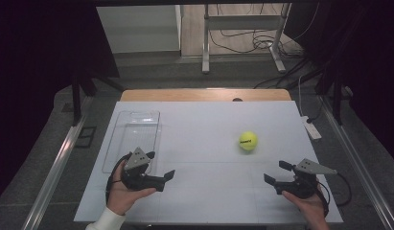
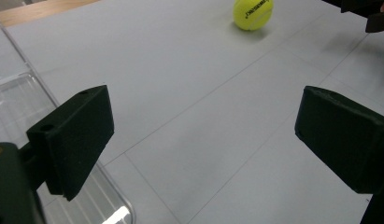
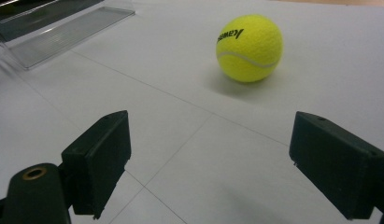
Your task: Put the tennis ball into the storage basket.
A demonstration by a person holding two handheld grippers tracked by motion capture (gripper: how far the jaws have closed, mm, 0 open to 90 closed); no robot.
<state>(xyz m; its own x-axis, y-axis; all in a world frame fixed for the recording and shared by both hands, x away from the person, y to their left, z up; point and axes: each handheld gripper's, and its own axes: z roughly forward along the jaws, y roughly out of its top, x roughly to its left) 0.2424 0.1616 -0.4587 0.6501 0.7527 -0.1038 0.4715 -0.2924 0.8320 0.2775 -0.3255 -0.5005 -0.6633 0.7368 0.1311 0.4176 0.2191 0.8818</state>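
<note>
Tennis ball (image 1: 248, 141) is sitting on the white tabletop (image 1: 204, 124), right of centre, yellow-green with some black lettering on it. Nothing is touching it, it's just resting there on its own with a little shadow under it.

The right gripper (image 1: 277, 175) is hovering near the front right part of the tabletop, held in the person's right hand (image 1: 307, 206). Its jaws are standing wide apart with nothing between them, and they're pointing toward the ball, which is lying a bit ahead of them. In the right gripper view the ball (image 3: 249, 47) is showing up past the jaws, slightly right of the middle, apart from both of them.

The left gripper (image 1: 160, 168) is sitting over on the front left, in the left hand (image 1: 122, 191), jaws also spread open and gripping nothing. It's well apart from the ball. In the left gripper view the ball (image 2: 253, 13) is way off at the top edge.

There's also a clear plastic tray (image 1: 132, 132) lying flat along the left side of the tabletop, just beside the left gripper. Its near edge (image 2: 21, 98) is showing right behind the left jaw in that gripper's view, and it's looking empty as far as I can tell.
</note>
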